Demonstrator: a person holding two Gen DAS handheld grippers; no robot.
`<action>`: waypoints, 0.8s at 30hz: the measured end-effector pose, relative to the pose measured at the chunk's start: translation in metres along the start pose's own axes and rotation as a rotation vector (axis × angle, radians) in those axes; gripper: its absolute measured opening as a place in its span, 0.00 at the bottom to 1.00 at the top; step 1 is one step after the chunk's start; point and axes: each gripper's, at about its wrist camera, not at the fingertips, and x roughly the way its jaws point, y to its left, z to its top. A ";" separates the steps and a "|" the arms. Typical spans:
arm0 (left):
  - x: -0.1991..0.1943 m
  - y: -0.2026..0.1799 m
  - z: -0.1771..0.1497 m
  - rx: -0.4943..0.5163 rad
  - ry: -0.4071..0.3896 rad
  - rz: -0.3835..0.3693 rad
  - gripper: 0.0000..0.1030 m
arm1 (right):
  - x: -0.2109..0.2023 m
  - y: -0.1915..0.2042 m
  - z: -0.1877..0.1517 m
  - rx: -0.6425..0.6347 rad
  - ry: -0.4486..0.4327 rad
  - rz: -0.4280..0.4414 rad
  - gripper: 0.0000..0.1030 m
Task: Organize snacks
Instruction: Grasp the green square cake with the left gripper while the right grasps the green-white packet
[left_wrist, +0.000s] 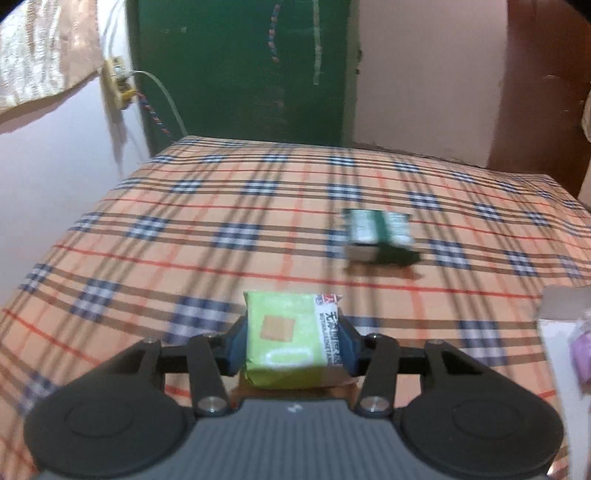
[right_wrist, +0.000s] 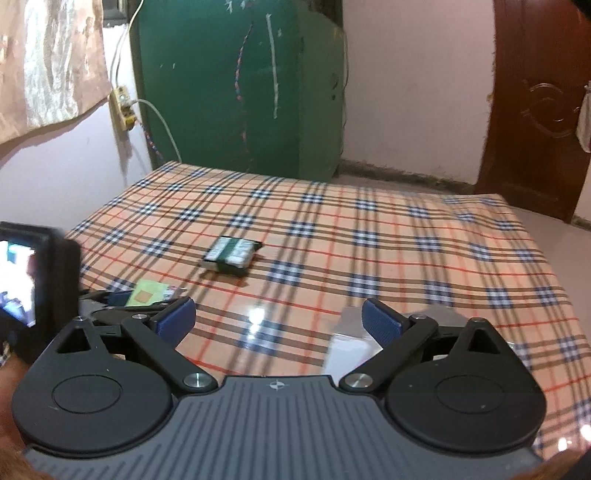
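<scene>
Between the blue pads of the left claw (left_wrist: 293, 341), a lime-green snack packet (left_wrist: 288, 341) is clamped.

Its printed face is turned upward, its long axis running forward away from the camera; the wrapper is glossy and pillow-shaped, with a white text strip along its right edge. On the checked cloth of the worktop (left_wrist: 221, 229), a dark green and white packet (left_wrist: 378, 236) lies flat, well ahead and to the right. The right claw (right_wrist: 279, 319) is spread wide, nothing held, above a white box (right_wrist: 349, 349).
</scene>
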 end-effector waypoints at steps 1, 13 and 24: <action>0.002 0.008 0.000 -0.008 0.000 0.009 0.47 | 0.008 0.005 0.004 0.003 0.009 0.007 1.00; 0.020 0.048 0.009 -0.049 -0.023 0.053 0.48 | 0.150 0.050 0.047 0.093 0.144 -0.020 1.00; 0.033 0.051 0.016 -0.065 -0.053 0.076 0.47 | 0.213 0.069 0.049 0.063 0.173 -0.082 0.57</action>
